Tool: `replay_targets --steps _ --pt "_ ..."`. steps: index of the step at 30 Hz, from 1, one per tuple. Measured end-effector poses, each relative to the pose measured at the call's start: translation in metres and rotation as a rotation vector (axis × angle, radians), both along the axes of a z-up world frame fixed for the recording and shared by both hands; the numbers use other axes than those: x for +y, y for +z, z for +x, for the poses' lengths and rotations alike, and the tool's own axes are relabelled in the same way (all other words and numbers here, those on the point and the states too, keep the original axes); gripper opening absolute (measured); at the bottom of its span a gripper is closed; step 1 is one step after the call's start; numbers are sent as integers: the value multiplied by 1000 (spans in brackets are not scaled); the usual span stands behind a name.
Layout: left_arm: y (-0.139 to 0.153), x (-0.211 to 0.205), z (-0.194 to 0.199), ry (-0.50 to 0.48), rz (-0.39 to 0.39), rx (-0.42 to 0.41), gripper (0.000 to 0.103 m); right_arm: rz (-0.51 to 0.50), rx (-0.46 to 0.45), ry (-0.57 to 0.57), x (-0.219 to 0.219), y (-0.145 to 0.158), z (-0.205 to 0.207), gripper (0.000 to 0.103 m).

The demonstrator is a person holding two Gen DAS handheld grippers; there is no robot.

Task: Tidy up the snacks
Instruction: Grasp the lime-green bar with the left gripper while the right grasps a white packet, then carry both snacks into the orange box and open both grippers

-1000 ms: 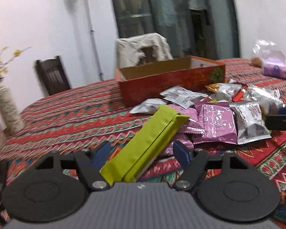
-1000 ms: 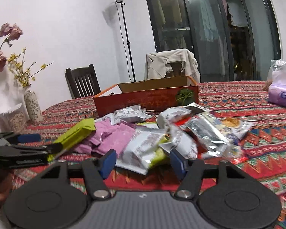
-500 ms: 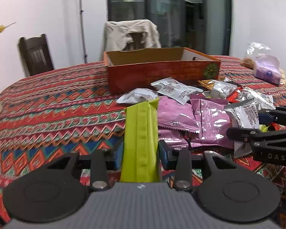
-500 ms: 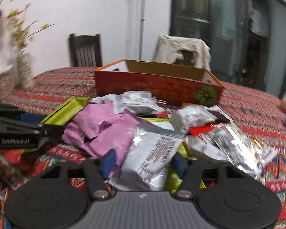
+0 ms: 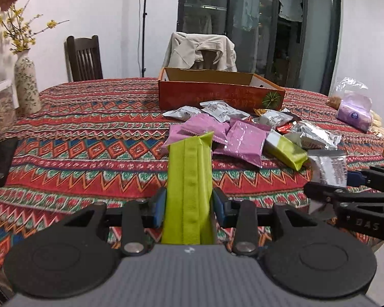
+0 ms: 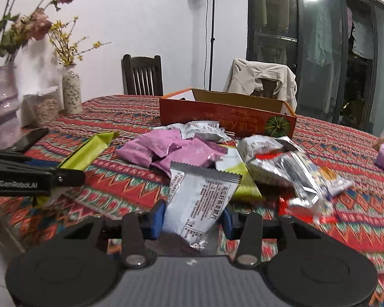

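Left wrist view is showing your left gripper (image 5: 189,206) clamping a long lime-green snack pack (image 5: 189,186) between its blue pads, the pack pointing straight ahead and lifted clear of the patterned tablecloth (image 5: 89,153). Those jaws have just been closing, and they are now pressing on both long sides of the pack. Ahead of it, the pile of pink packets (image 5: 225,135) and silver packets (image 5: 217,110) is lying loose on the cloth, with a second green pack (image 5: 286,151) resting at the pile's right edge. Behind the pile, the orange cardboard box (image 5: 217,97) is standing open on the table, touching the nearest silver packets. At the right edge of this view your other gripper is showing with a silver packet in it.

Over in the right wrist view, your right gripper (image 6: 192,218) is pinching a silver snack packet (image 6: 199,204) that is standing upright between its pads; these jaws have also just been closing onto it. You are holding both snacks on the near side of the pile, well short of the box. A flowered vase (image 6: 71,92) and a dark phone (image 6: 30,139) are sitting at the left of the table.
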State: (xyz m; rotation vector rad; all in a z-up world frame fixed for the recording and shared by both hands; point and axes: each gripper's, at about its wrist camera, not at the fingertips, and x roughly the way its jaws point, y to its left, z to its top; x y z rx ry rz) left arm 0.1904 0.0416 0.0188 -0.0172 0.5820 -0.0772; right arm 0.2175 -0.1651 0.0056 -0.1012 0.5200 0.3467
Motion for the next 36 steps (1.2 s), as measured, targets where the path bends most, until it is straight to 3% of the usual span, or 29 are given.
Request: replay_targets --steps 12,15,19,25,28,32,36 --pt "23 -6 2 36 -13 -56 39 38 -45 26 -12 12 -17 44" --pt "49 7 24 12 -77 -61 39 80 -41 53 -17 23 -8 44" --pt "97 23 60 -32 -113 -88 39 93 -98 112 -36 65 12 44" --pt "151 24 130 -99 -7 -68 39 74 -110 148 -74 132 76 44" --pt "169 21 175 -117 3 -49 39 72 -79 157 -91 160 121 44" --pt "177 16 245 -112 33 -30 39 81 -14 154 -110 192 196 44" --pt "163 8 329 -95 67 32 39 82 71 139 -111 204 283 44"
